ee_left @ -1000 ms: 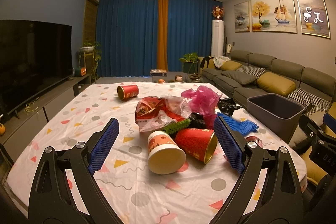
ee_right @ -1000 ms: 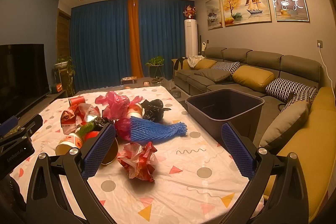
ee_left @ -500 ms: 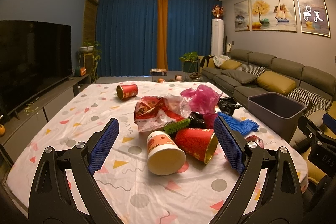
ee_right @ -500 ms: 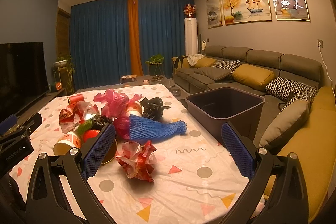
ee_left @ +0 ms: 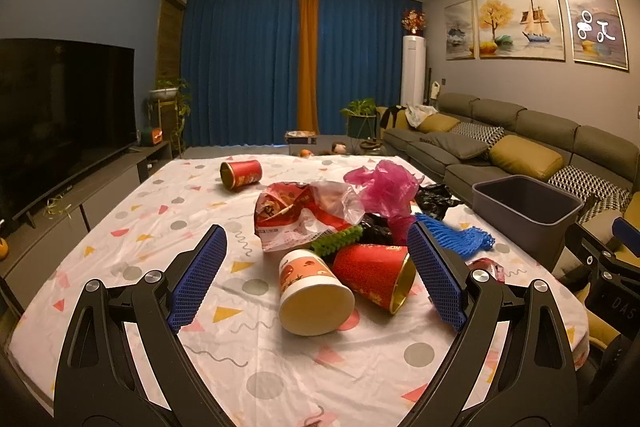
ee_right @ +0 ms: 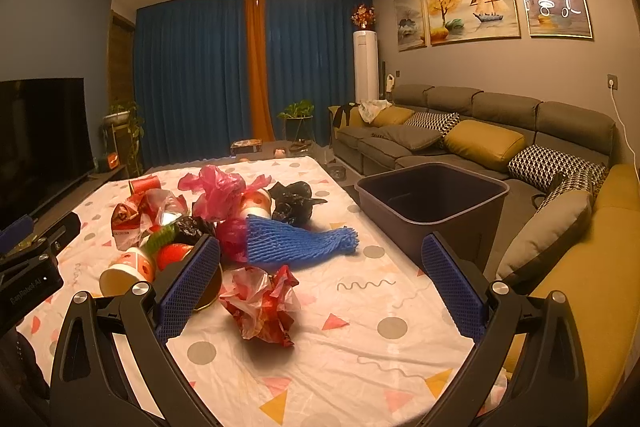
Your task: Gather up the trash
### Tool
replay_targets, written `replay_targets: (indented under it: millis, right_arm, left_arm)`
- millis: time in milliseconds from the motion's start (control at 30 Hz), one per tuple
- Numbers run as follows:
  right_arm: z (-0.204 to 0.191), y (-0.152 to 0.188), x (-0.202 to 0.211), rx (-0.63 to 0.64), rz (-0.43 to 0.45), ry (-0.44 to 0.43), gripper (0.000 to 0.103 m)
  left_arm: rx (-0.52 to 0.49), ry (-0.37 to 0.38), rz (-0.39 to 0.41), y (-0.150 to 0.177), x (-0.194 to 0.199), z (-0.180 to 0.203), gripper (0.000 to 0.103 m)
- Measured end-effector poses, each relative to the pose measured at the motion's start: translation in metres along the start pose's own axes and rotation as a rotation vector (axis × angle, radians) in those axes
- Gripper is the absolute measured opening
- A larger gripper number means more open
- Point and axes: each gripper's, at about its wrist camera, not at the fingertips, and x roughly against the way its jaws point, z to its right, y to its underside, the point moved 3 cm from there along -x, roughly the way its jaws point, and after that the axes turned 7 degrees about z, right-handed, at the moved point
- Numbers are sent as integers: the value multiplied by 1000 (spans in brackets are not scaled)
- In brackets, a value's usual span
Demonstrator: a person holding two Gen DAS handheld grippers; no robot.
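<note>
Trash lies on the patterned tablecloth (ee_left: 160, 211). In the left wrist view, a white paper cup (ee_left: 314, 293) and a red cup (ee_left: 374, 277) lie on their sides between the fingers of my open, empty left gripper (ee_left: 316, 277). Behind them are a red snack bag (ee_left: 296, 215), a pink bag (ee_left: 384, 187) and blue foam netting (ee_left: 456, 237). A dark grey bin (ee_left: 524, 203) stands at the table's right edge. In the right wrist view, my open, empty right gripper (ee_right: 320, 285) hovers over a crumpled red wrapper (ee_right: 264, 301), with the netting (ee_right: 296, 243) and the bin (ee_right: 432, 203) beyond.
A red can (ee_left: 241, 174) lies alone at the far left of the table. A black bag (ee_right: 294, 203) lies near the bin. A grey sofa (ee_right: 480, 139) with cushions runs along the right. A TV (ee_left: 60, 115) on a low cabinet is at the left.
Both grippers have eased slightly forward towards the trash. The jaws stay open and nothing has been taken hold of.
</note>
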Motion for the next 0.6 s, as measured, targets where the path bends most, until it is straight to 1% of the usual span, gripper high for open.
replay_targets:
  millis: [33,167,233,267,300,367,433,600]
  right_arm:
    - [0,1,-1,0,-1,-1,98]
    - [-2,5,-5,3,-14,-15,92]
    - [-5,9,-7,8,-24,-27,91]
    - [-7,10,-8,10,-30,-33,89]
    - [-8,14,-11,11,-41,-42,83]
    - [-10,18,-15,13,-56,-48,77]
    - [-12,25,-22,9,-83,-61,75]
    - [-19,43,-43,10,-153,-85,66]
  left_arm:
    - [0,-2,1,0,0,0,90]
    - [2,-5,11,2,-2,-4,90]
    - [0,-13,13,4,-4,-7,90]
    - [1,-13,14,4,-4,-8,90]
    - [5,-15,12,5,-6,-10,90]
    - [14,-21,7,8,-8,-15,90]
    - [23,-28,1,10,-11,-20,88]
    - [31,-29,-11,16,-20,-28,83]
